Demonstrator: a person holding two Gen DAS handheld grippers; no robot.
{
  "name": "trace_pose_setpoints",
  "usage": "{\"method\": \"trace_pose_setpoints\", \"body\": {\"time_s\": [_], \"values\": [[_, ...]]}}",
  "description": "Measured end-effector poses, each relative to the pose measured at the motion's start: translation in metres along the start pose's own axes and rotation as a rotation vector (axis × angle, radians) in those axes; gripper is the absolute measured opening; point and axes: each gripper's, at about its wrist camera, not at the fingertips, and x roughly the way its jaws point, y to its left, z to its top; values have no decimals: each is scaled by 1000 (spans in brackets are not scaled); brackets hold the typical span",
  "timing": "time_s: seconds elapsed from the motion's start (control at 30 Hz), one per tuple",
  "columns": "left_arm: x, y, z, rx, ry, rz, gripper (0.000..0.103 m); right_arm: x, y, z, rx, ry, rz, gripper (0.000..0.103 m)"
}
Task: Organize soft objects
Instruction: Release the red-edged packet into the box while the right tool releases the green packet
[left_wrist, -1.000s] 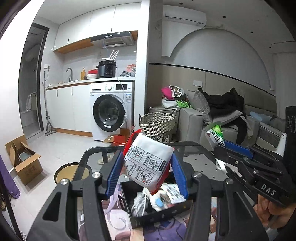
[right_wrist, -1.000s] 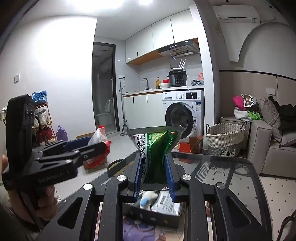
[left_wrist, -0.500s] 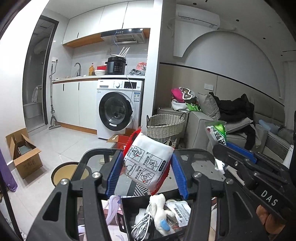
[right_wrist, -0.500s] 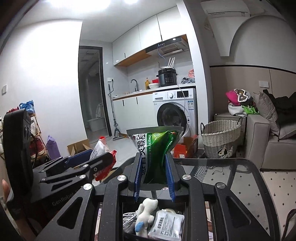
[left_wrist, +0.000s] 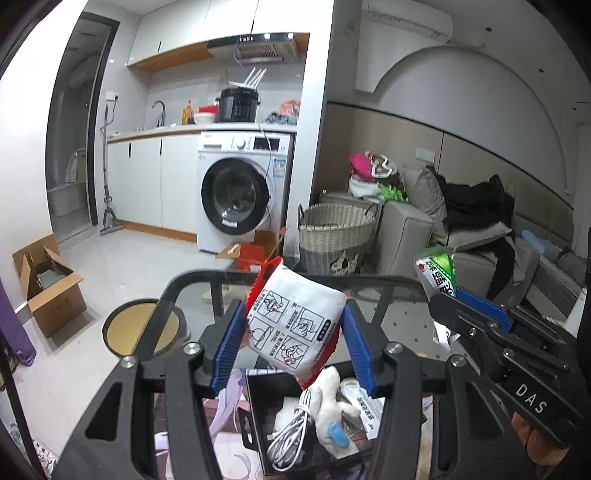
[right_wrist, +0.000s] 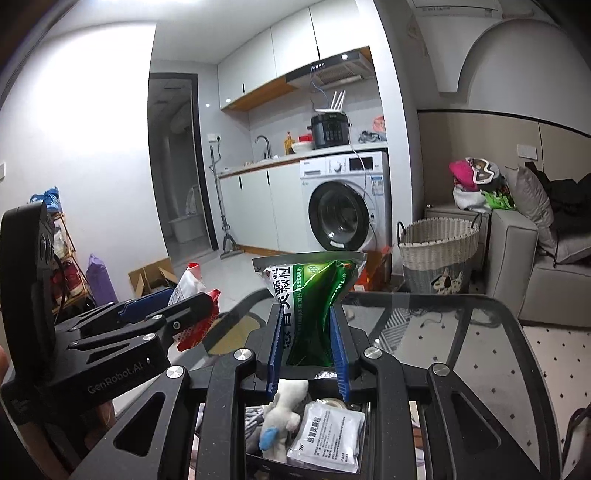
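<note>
My left gripper (left_wrist: 293, 328) is shut on a white and red sachet (left_wrist: 293, 325) and holds it above a black box (left_wrist: 255, 424). My right gripper (right_wrist: 306, 332) is shut on a green and white pouch (right_wrist: 314, 295) above the same box (right_wrist: 255, 458). The box holds a small white plush toy (left_wrist: 328, 402), a coiled white cable (left_wrist: 295, 432) and a white sachet (right_wrist: 327, 439). The plush toy also shows in the right wrist view (right_wrist: 282, 417). Each gripper shows in the other's view, the right one (left_wrist: 476, 314) with the green pouch (left_wrist: 437, 273), the left one (right_wrist: 166, 306) with the white and red sachet (right_wrist: 192, 288).
The box stands on a glass table (right_wrist: 461, 332) with a black rim. Beyond it are a wicker basket (left_wrist: 338, 236), a washing machine (left_wrist: 240, 199), a grey sofa (right_wrist: 535, 266) with clothes, a cardboard box (left_wrist: 48, 288) and a round stool (left_wrist: 140, 325).
Both grippers have risen and drawn back with their packets still held. The black box has dropped lower in both views and its contents show more from above.
</note>
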Motion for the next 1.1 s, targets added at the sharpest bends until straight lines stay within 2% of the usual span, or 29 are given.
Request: {"method": "trace_pose_setpoints", "body": {"time_s": [0.13,0.27,0.37,0.63,0.77,0.9,1.03,1.1], "values": [[17,-5,-8,10,87,13,52,21,-4,-4,19,120,-9,23],[39,-7,-18,-1,212,-6,52,41,-7,-14,28,229,-5,23],[47,-11,-25,14,247,16,52,55,-8,-22,24,304,10,23],[72,-20,-47,14,413,-13,52,83,-21,-50,82,458,30,23],[75,-18,-49,0,436,-22,53,85,-24,-56,87,476,26,23],[72,-18,-47,5,419,-15,55,86,-24,-61,91,495,20,25],[66,-11,-43,-16,392,-6,66,86,-24,-61,103,502,31,29],[63,-10,-40,-22,376,-7,67,84,-26,-59,105,491,17,31]]}}
